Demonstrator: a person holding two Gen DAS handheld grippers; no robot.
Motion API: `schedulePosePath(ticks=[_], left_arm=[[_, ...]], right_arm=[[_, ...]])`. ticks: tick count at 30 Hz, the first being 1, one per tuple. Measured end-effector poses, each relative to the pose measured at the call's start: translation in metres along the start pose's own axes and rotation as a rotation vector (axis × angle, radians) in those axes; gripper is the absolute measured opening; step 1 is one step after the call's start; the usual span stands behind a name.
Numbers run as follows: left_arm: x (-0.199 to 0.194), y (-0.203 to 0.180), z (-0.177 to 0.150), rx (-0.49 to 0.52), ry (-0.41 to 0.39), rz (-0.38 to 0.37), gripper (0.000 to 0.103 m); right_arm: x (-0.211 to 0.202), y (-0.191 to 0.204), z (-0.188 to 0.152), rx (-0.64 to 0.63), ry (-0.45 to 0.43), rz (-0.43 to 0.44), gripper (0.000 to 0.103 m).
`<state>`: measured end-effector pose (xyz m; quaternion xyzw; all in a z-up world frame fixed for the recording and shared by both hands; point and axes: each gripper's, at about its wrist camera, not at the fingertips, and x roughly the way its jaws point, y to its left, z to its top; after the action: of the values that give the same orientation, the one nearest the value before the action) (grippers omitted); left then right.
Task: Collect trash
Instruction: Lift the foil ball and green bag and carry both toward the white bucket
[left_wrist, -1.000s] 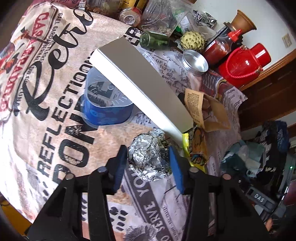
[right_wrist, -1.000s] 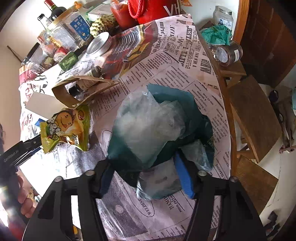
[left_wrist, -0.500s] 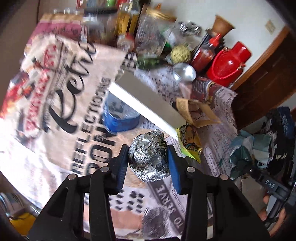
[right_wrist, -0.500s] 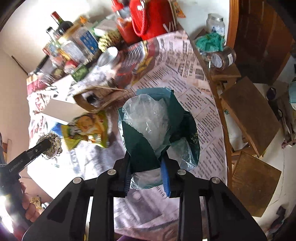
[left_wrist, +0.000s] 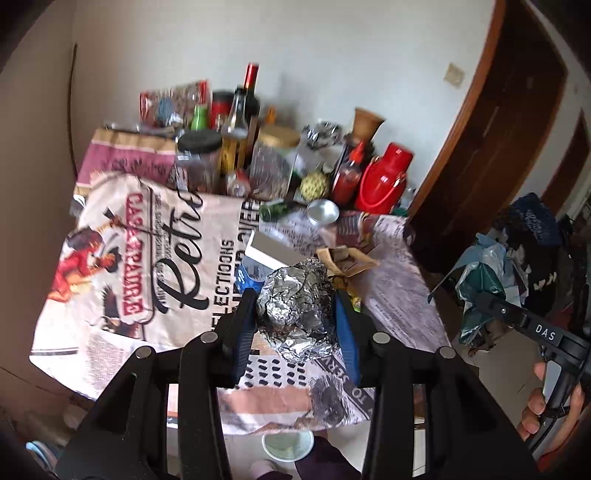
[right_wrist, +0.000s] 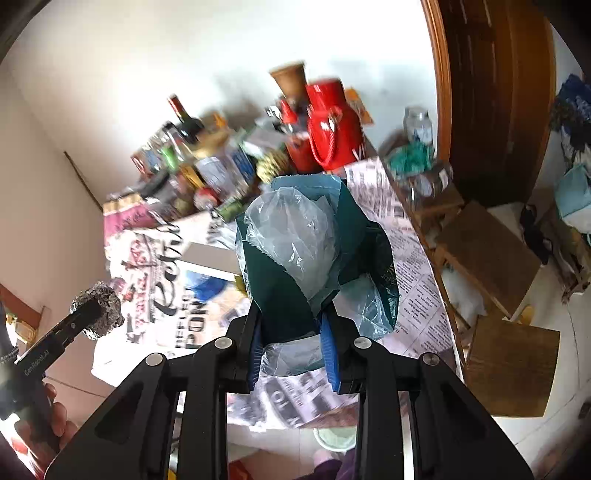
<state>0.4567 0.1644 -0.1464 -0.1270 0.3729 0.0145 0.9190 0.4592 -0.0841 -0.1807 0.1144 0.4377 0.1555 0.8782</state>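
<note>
Foil ball (left_wrist: 295, 306) pinched between the pads of the left gripper (left_wrist: 297, 325), held clear above the printed tablecloth (left_wrist: 147, 266). Right wrist view: right gripper (right_wrist: 293, 350), jaws just narrowed, clamps a crumpled teal-and-clear plastic bag (right_wrist: 314, 251) above the table.

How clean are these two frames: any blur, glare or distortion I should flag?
Left wrist view: strong fisheye bending at the door frame; foil ball sharp, back-row bottles slightly soft. Right wrist view: heavy motion blur on the red jug and bottles; crumpled plastic bag in the tool stays sharp; white wall near blown out.
</note>
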Motion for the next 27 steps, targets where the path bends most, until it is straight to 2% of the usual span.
schedulePosePath(ticks=[5,14,22,27], left_arm=[[-0.048,-0.002,-0.009,0.033,-0.059,-0.013,0.041],[-0.120,-0.024,-0.032,0.044,-0.143,0.001,0.041],[-0.156,-0.060,-0.076,0.005,-0.156,0.002,0.041],[-0.157,-0.087,-0.122,-0.042,-0.100,0.018,0.041]], right_arm=[[-0.046,0.026,-0.014,-0.036,-0.079,0.014,0.025],[-0.100,0.047,-0.033,-0.110,-0.131,0.077,0.025],[-0.126,0.030,-0.070,-0.162,-0.095,0.147,0.025],[-0.130,0.010,-0.099,-0.202,-0.034,0.160,0.025]])
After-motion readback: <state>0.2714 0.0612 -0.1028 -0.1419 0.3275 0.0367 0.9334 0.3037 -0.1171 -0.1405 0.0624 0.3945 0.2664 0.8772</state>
